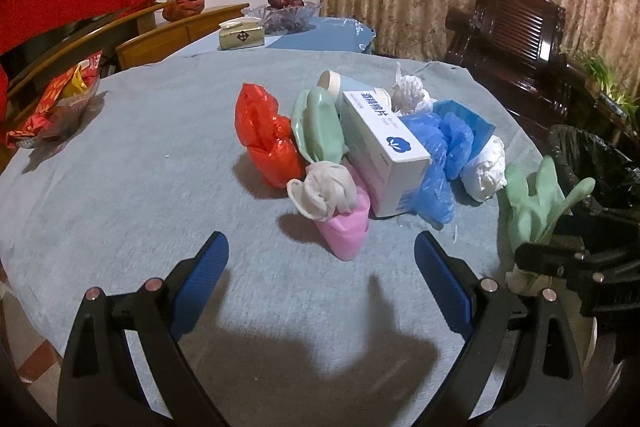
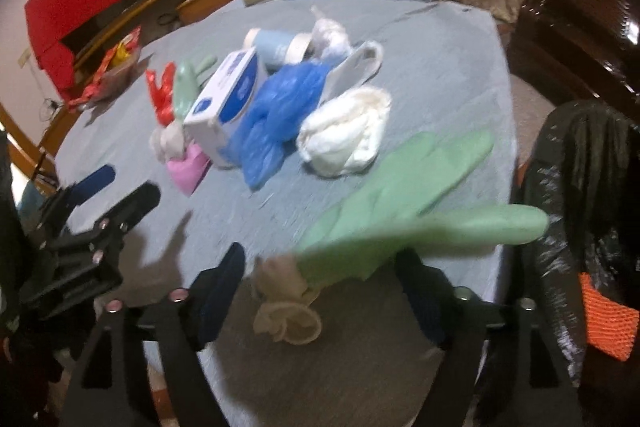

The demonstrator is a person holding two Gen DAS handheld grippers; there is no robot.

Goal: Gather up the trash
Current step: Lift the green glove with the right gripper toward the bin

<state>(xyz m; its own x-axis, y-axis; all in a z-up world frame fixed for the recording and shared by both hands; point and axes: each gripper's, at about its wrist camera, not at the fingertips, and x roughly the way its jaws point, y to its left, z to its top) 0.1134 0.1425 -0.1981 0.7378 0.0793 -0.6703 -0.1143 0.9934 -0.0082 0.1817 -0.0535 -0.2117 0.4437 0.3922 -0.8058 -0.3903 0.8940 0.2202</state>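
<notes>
A pile of trash lies mid-table on the blue cloth (image 1: 160,187): a red plastic bag (image 1: 266,139), a white box (image 1: 384,147), blue plastic (image 1: 440,147), a white crumpled wad (image 1: 486,167), and a pink packet (image 1: 348,231) with a rolled whitish glove on it. My left gripper (image 1: 322,251) is open over bare cloth in front of the pile. My right gripper (image 2: 326,267) is open at the table's right edge. A pale green rubber glove (image 2: 400,203) has its cuff between the wide jaws and is blurred. Beside it is a black trash bag (image 2: 580,187).
A snack bowl (image 1: 60,107) sits at the table's left edge. A tissue box (image 1: 240,37) and a fruit bowl (image 1: 284,11) stand at the back. A dark wooden chair (image 1: 520,27) is at the right, light wooden chairs at the left. An orange mesh (image 2: 608,323) hangs by the bag.
</notes>
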